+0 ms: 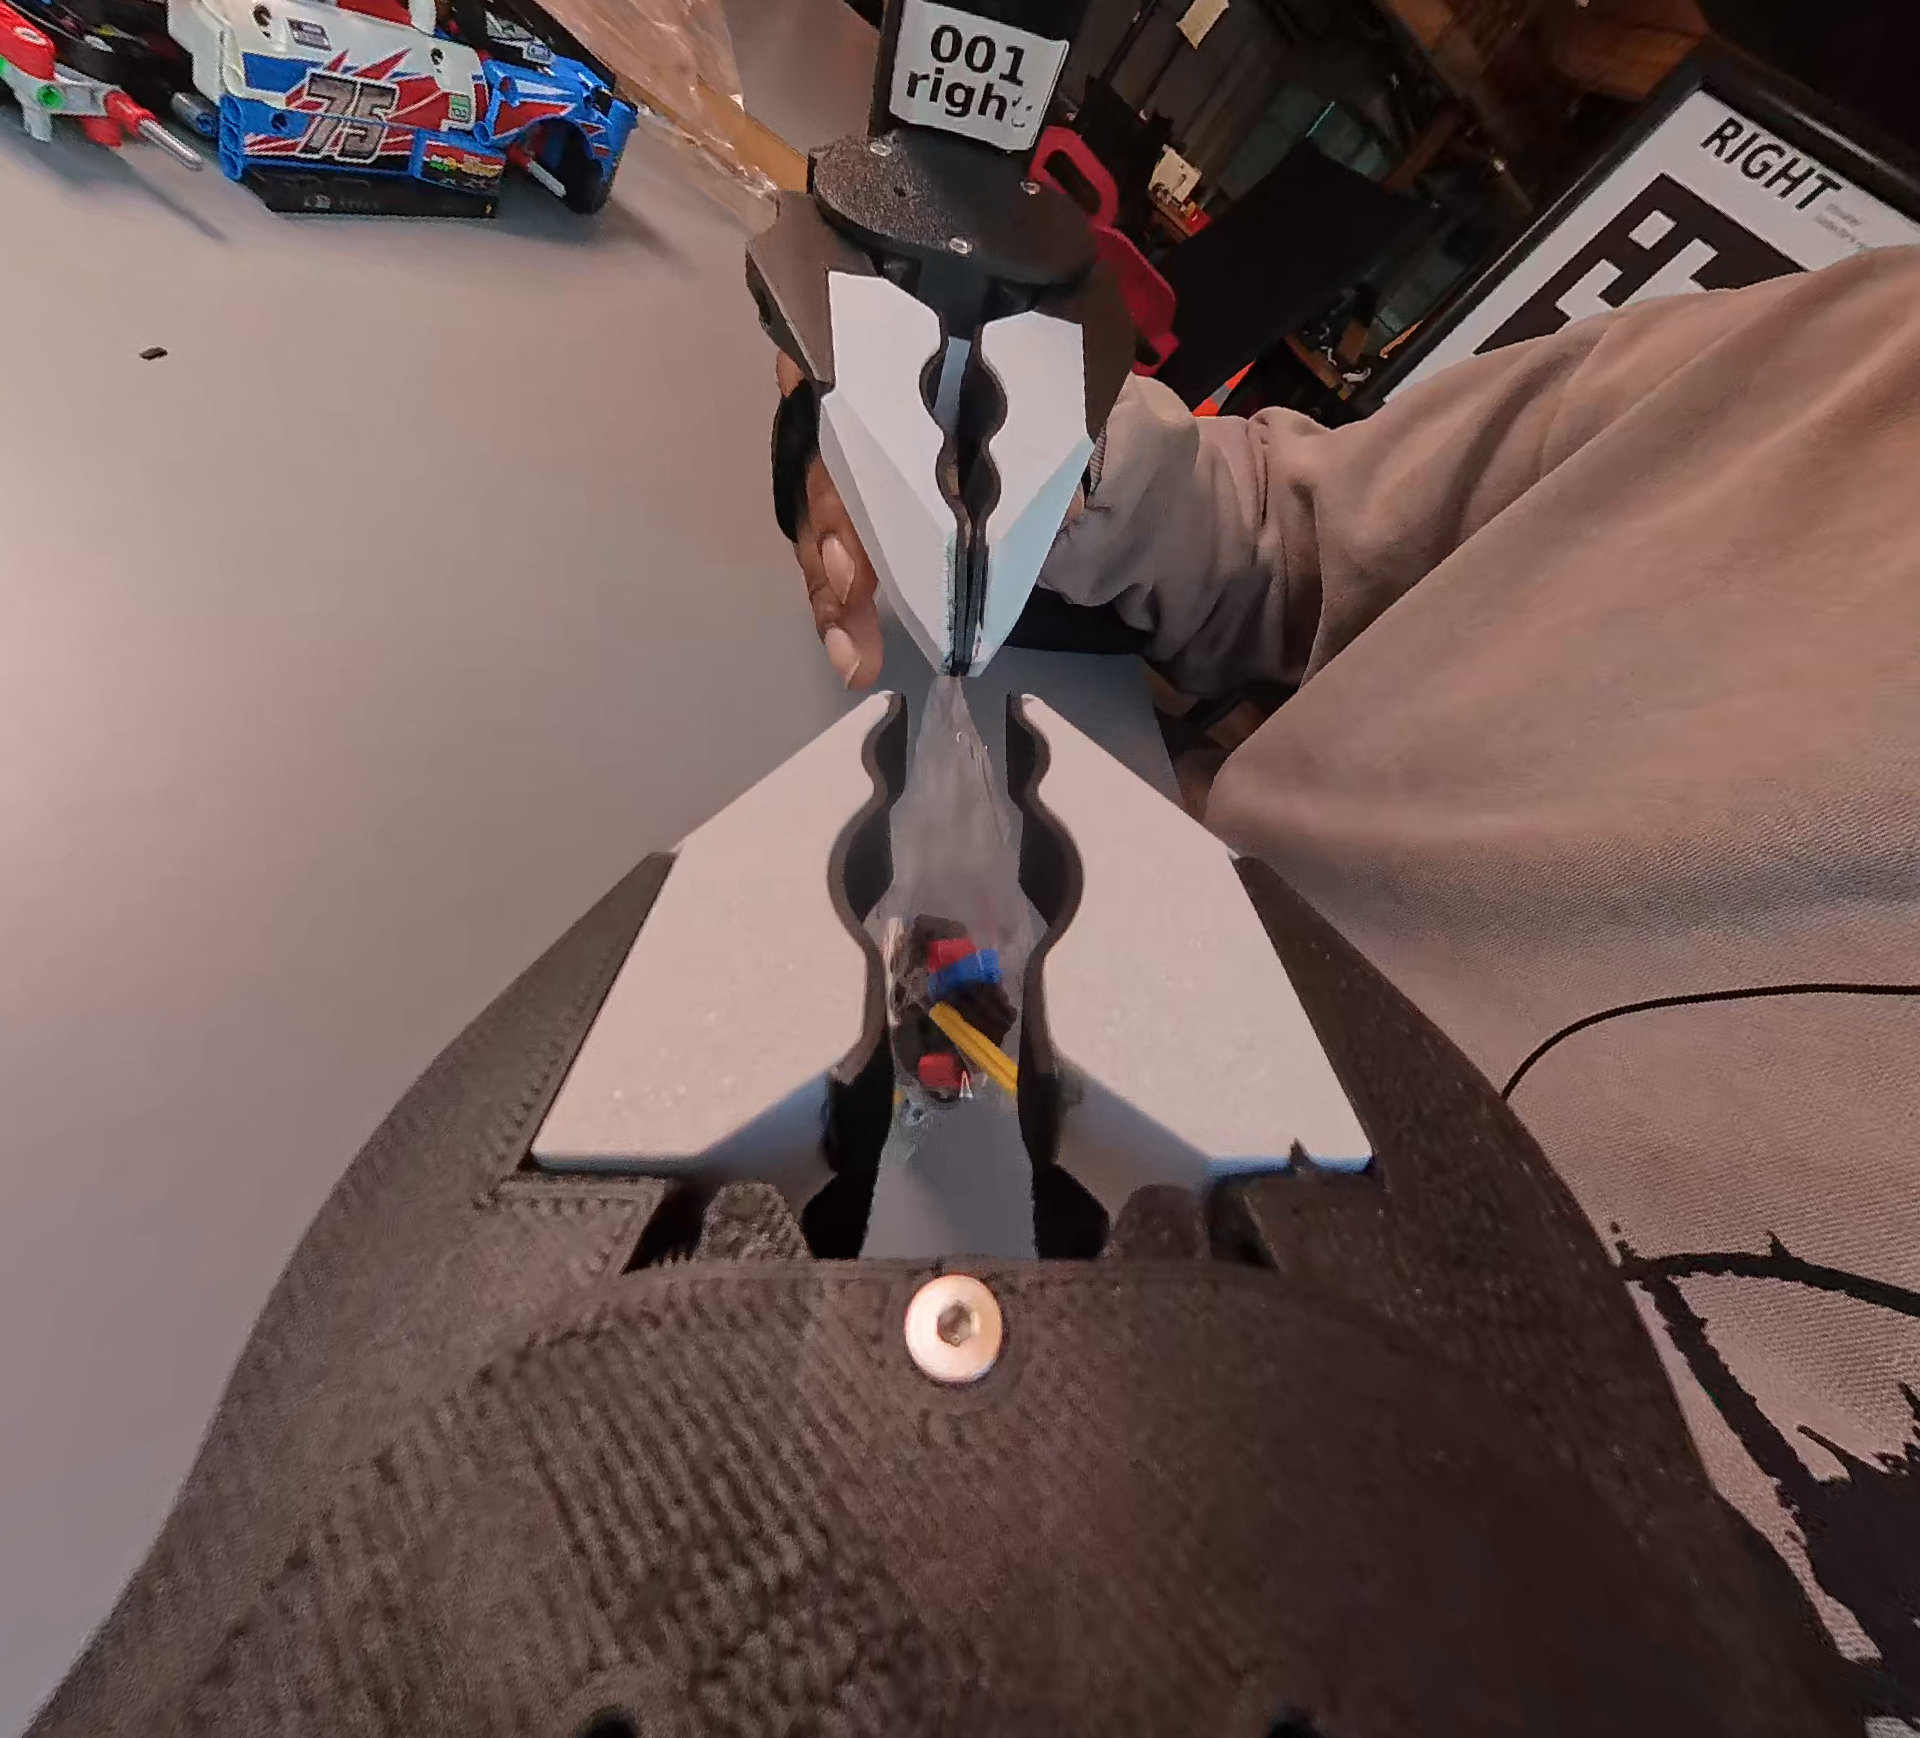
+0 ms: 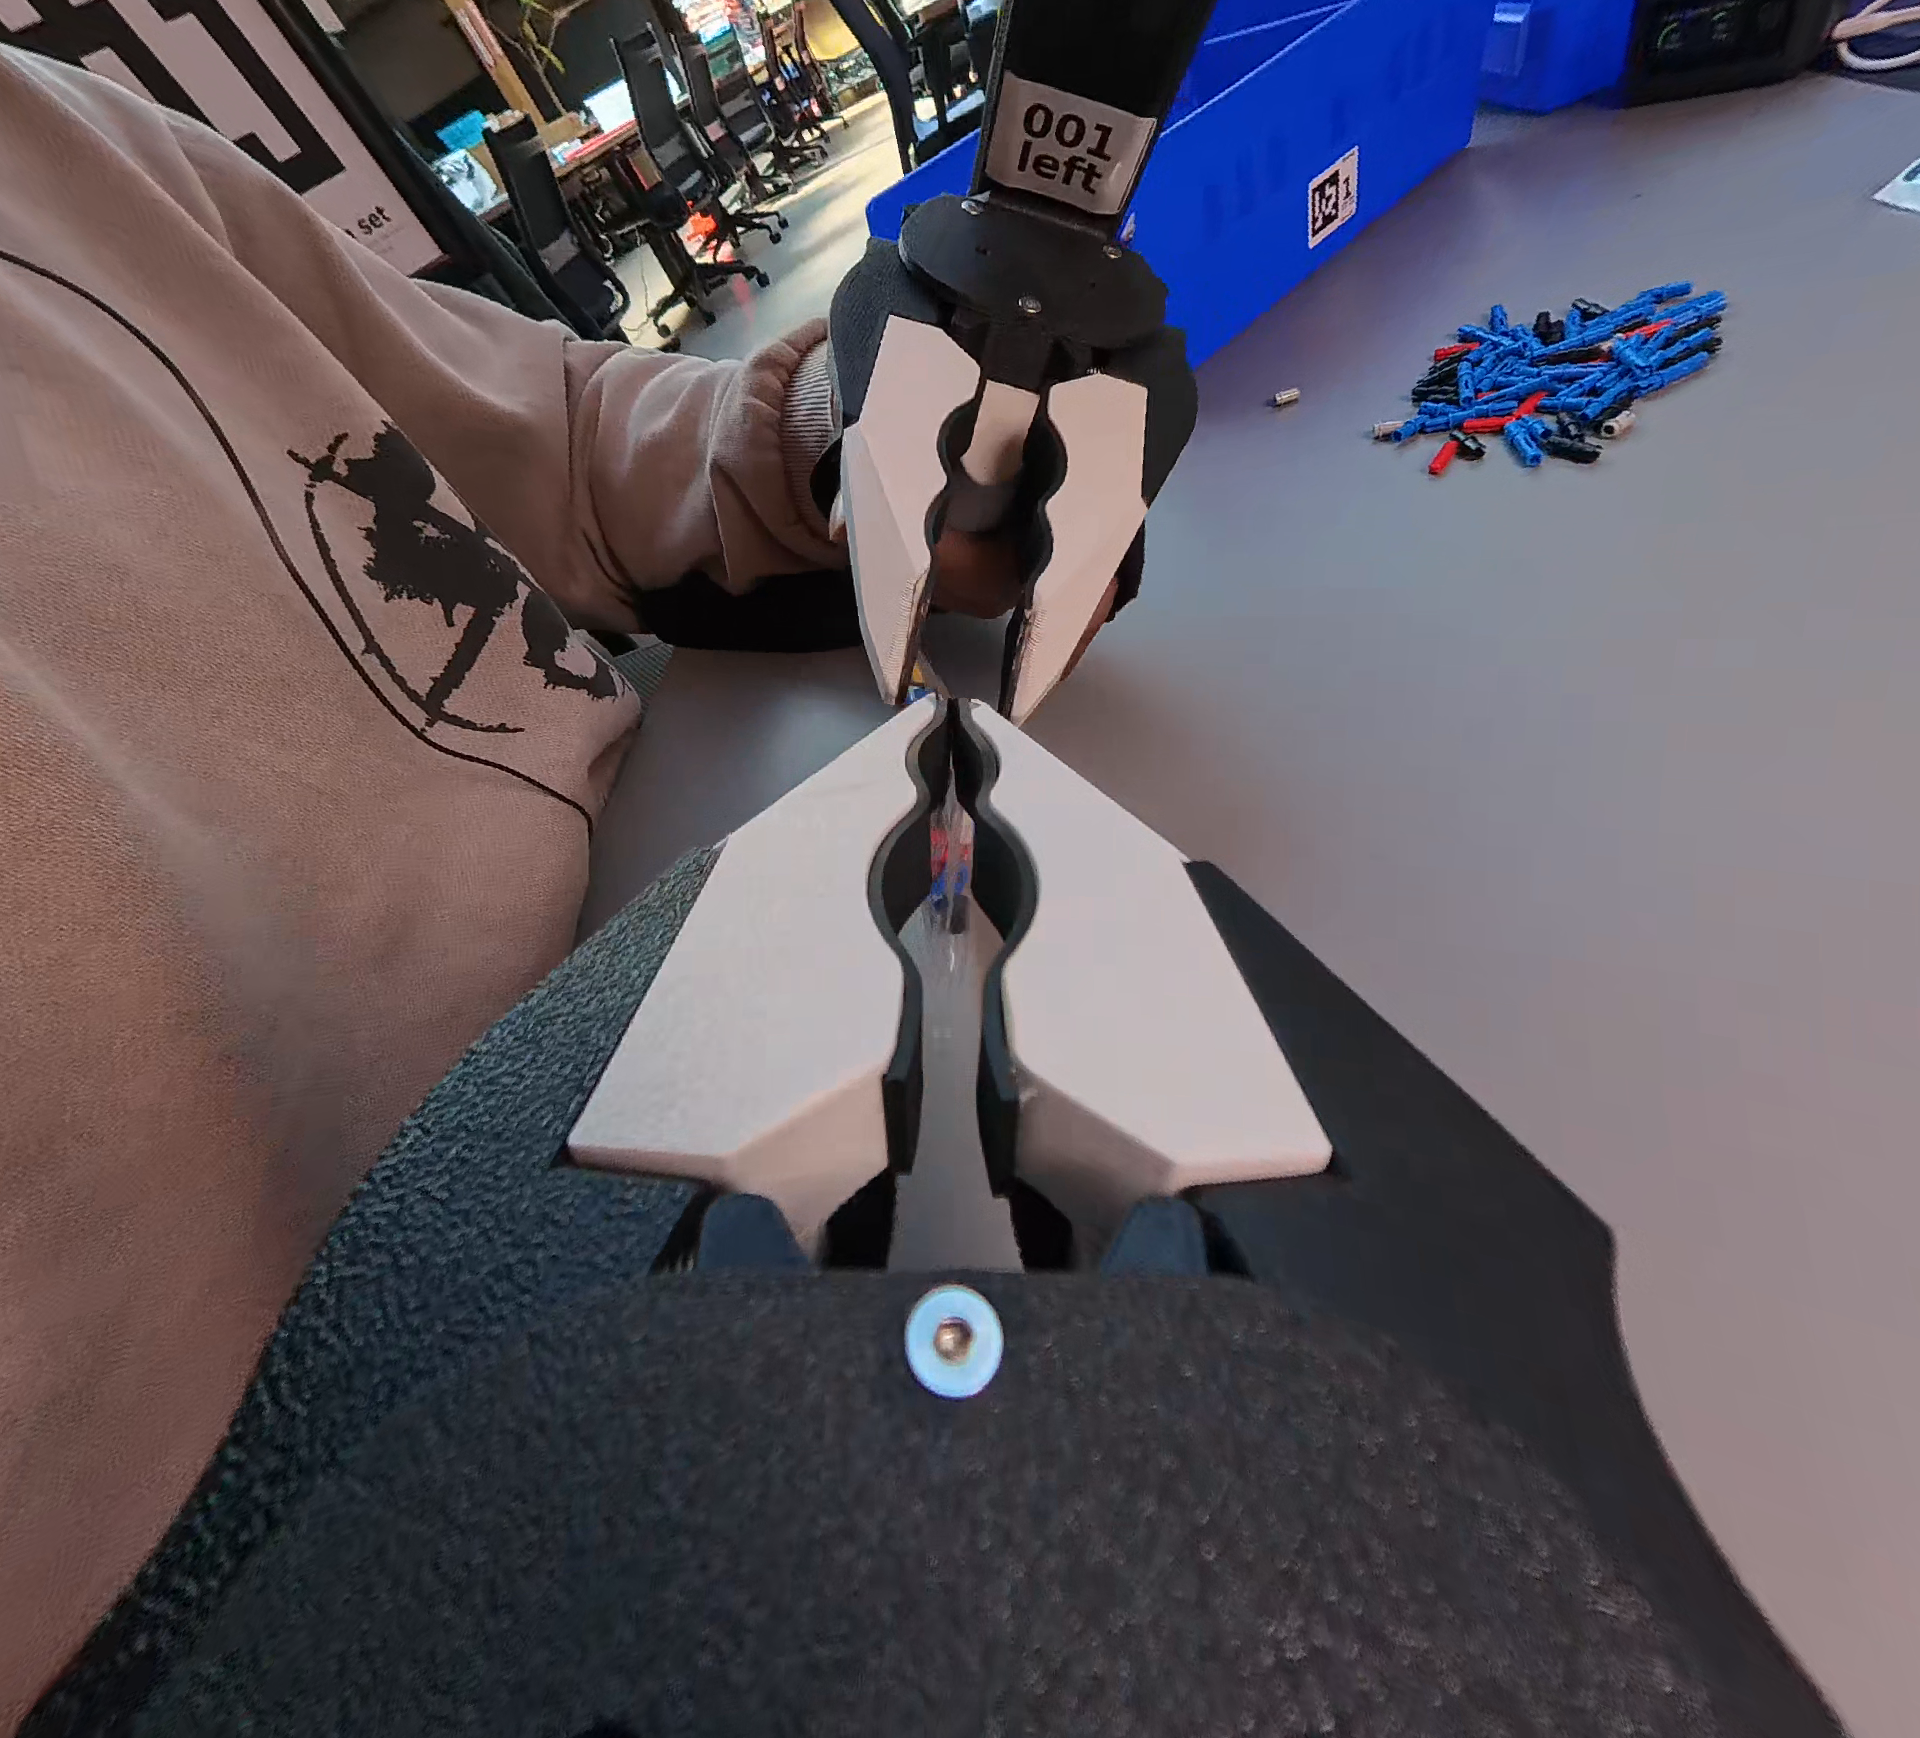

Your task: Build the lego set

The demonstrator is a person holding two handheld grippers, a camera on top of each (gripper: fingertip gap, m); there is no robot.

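Observation:
A small clear plastic bag (image 1: 958, 815) holds red, blue, yellow and black lego pieces (image 1: 951, 1002). My right gripper (image 1: 964, 668) faces me in the left wrist view and is shut on the bag's top corner. The bag stretches from that pinch into the gap between my left gripper's (image 1: 956, 701) fingers, which stand apart on either side of it. In the right wrist view my right gripper (image 2: 951, 720) is closed at the tips, with the bag (image 2: 951, 857) showing in its gap. The left gripper (image 2: 958, 701) meets it tip to tip.
A built lego race car (image 1: 343, 78) stands at the far left of the grey table (image 1: 364, 649). A pile of blue, red and black pins (image 2: 1558, 379) lies at the right, in front of blue bins (image 2: 1351, 88). A person's torso and sleeves (image 2: 260, 545) border the table. Only a small space, under 4 cm, lies between the two pairs of fingers.

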